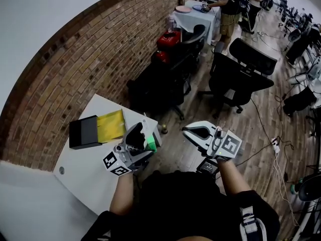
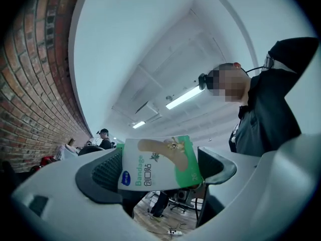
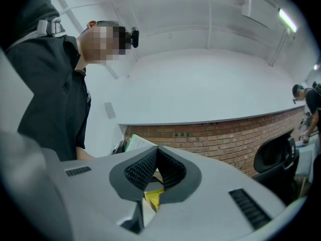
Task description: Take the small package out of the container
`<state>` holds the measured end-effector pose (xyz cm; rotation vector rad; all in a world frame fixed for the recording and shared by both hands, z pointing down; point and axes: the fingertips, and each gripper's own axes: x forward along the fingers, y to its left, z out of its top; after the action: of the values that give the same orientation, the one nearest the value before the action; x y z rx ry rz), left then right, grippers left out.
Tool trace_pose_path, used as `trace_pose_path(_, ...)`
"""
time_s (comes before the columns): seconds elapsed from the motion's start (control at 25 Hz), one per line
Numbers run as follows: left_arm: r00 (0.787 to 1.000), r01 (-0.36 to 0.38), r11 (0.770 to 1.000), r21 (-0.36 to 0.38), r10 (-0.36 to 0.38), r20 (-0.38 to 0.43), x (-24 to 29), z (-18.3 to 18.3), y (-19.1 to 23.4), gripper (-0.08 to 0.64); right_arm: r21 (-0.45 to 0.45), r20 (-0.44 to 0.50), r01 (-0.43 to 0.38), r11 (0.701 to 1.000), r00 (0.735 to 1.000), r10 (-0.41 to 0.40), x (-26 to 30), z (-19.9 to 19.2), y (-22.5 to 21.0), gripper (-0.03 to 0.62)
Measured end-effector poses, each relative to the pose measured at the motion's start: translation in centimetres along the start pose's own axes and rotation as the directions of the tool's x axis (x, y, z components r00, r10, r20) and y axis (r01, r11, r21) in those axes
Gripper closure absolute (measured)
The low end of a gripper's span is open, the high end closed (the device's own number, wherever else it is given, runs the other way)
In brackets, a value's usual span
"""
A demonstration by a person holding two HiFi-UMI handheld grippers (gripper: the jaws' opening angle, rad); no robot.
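A white desk (image 1: pixel 85 179) stands against a brick wall. On it lies a black box-shaped container (image 1: pixel 84 132) with a yellow flap (image 1: pixel 111 124) folded open on its right side. The left tongs (image 1: pixel 143 137) are clamped on a small green-and-white bandage package (image 2: pixel 158 159) (a plaster is pictured on its face). They hold it clear of the container, above the desk's right edge. The right tongs (image 3: pixel 156 167) are pressed together on nothing, off the desk above the wooden floor.
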<state>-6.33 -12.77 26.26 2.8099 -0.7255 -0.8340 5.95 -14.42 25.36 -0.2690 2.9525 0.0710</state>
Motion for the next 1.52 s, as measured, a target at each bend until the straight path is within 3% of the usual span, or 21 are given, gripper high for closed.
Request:
trace_pose_path(0.4,0.998,0.018,1.000,0.007,-0.018,-0.062,1.8,-1.6,-1.2,0.081,0.083,0.045,-0.025,0.996,0.999,0.021,-0.9,-1.0,1.3,0.588)
trace_pose_path(1.0,0.995,0.005,1.000,0.010,-0.004,-0.104,3.1,-3.5,-0.6,0.081,0.049,-0.026,-0.015,0.999,1.000,0.016,-1.6,-3.0,-0.3,0.588)
trace_pose_path(1.24,0.993,-0.003,1.000,-0.028,0.000,-0.122,2.9,-4.7,-0.4,0.081,0.061,-0.038,-0.006,0.998,0.999,0.008,-1.6,-3.6,-0.5,0.588)
trace_pose_path(1.36,0.991,-0.003,0.999,-0.047,-0.003,-0.136,2.7,-5.4,-0.7,0.081,0.063,0.000,-0.009,0.998,1.000,0.009,-1.6,-3.0,-0.3,0.588)
trace_pose_path(1.52,0.990,0.017,1.000,-0.026,-0.020,-0.138,3.2,-5.2,-0.1,0.081,0.067,-0.063,0.036,0.997,0.997,-0.032,-1.9,-4.4,-2.3,0.588)
